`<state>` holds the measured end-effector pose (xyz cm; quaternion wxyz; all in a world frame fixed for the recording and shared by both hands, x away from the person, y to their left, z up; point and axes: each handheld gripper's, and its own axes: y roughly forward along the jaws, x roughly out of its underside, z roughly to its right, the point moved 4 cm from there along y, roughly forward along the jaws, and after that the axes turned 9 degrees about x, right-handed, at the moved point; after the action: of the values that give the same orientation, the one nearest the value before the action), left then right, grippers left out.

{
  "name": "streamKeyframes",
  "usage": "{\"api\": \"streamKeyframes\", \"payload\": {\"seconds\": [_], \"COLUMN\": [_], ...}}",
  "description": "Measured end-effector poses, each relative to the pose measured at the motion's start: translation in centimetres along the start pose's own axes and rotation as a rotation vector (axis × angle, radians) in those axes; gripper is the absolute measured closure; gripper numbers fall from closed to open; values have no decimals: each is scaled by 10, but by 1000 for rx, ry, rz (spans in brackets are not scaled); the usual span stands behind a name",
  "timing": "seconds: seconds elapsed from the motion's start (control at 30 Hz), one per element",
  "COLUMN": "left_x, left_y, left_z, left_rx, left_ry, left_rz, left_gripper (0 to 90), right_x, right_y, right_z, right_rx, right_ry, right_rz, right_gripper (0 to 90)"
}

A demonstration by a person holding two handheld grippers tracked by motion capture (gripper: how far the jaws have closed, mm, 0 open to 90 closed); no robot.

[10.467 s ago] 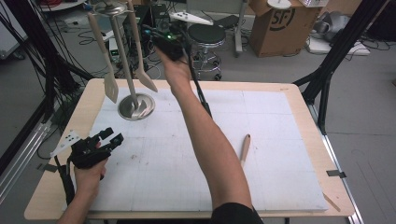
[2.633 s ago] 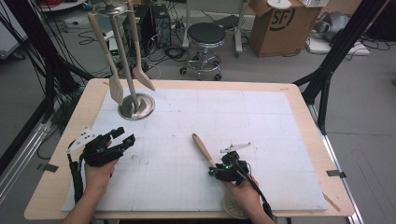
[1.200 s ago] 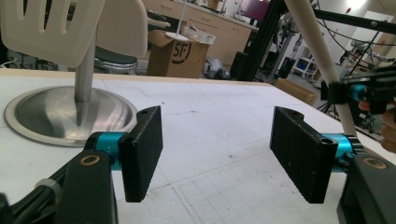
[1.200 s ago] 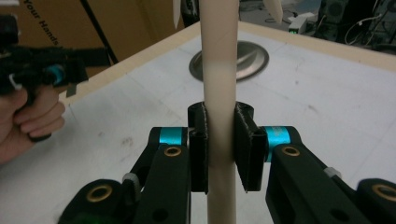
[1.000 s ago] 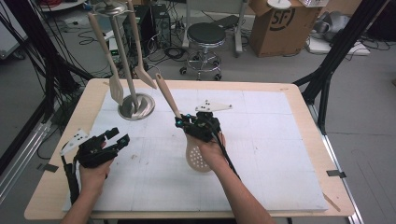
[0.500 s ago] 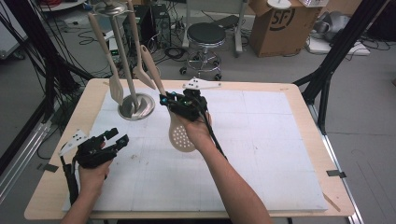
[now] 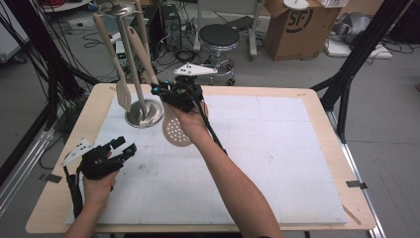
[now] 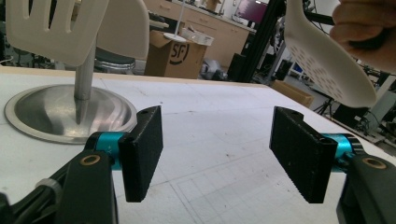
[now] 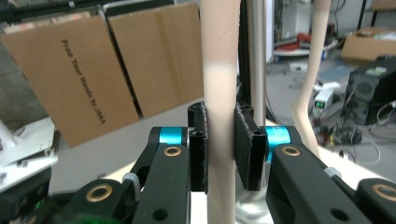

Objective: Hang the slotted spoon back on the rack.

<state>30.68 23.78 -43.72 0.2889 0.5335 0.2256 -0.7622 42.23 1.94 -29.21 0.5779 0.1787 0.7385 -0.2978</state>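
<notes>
Nearest the person, the left gripper (image 7: 119, 151) rests low over the front-left part of the white mat (image 7: 277, 163), held in the left hand (image 7: 99, 186). Its jaws stand wide apart with nothing between them; the left gripper view shows bare mat in the gap between the two black pads (image 8: 144, 151).

Further in, the right forearm (image 7: 233, 183) crosses the mat diagonally toward the far-left corner. The right hand (image 7: 193, 121) carries the right gripper (image 7: 166, 94) raised above the mat. Its jaws are clamped on the handle of a cream slotted spoon (image 7: 176, 130). In the right gripper view the pale handle (image 9: 219, 93) runs upright between the two pads (image 9: 245, 144), which press on it from both sides. The perforated bowl of the spoon hangs below the hand, clear of the mat, and the handle points up and away toward the rack. In the left gripper view the same bowl (image 8: 327, 56) appears at upper right, well above the mat.

Just beyond the spoon stands a metal utensil rack (image 7: 143, 115), with a round domed base and an upright pole, on the far-left part of the mat. A pale spatula (image 7: 119, 74) hangs from it on the left side, its blade just above the base.

The table (image 7: 327, 106) edge lies beyond. Behind it on the floor stand a black stool (image 7: 218, 37) and a cardboard box (image 7: 294, 25).
</notes>
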Motion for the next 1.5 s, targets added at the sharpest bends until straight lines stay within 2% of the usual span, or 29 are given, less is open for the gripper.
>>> {"api": "streamKeyframes", "payload": {"seconds": [0.17, 0.4, 0.63, 0.73, 0.83, 0.97, 1.13, 1.17, 1.2, 1.23, 1.37, 1.5], "left_x": [0, 0, 0, 0, -1, -1, -1, 0, -1, -1, 0, 0], "left_y": [0, -1, -1, -2, -2, -2, -3, -3, -3, -3, -3, -1], "left_z": [0, 0, 0, 0, 1, 1, 0, 0, 0, 0, 0, 2], "left_rx": [2, 6, 8, 8, 8, 8, 10, 10, 11, 11, 14, 17], "left_ry": [-1, -4, 0, -2, -2, -2, -4, -2, -1, -4, -1, 0], "left_rz": [0, 4, 5, 5, 6, 5, 6, 3, 5, 8, 4, 0], "left_gripper": [353, 353, 353, 353, 354, 354, 354, 354, 354, 353, 352, 350], "right_x": [-10, -22, -26, -26, -24, -23, -20, -20, -19, -19, -15, -4], "right_y": [7, 12, 17, 19, 23, 28, 30, 31, 31, 31, 24, 10], "right_z": [-5, -14, -17, -16, -13, -7, -3, -2, -1, 0, 7, 21], "right_rx": [23, 18, 63, 73, 104, 140, 138, 126, 107, 109, 131, 154], "right_ry": [3, -15, -21, -20, -24, 3, 12, 20, 39, 55, 58, 86], "right_rz": [5, 11, -4, -17, -37, -58, -71, -76, -75, -63, -55, -57], "right_gripper": [778, 778, 778, 778, 777, 776, 767, 751, 680, 632, 514, 408]}}
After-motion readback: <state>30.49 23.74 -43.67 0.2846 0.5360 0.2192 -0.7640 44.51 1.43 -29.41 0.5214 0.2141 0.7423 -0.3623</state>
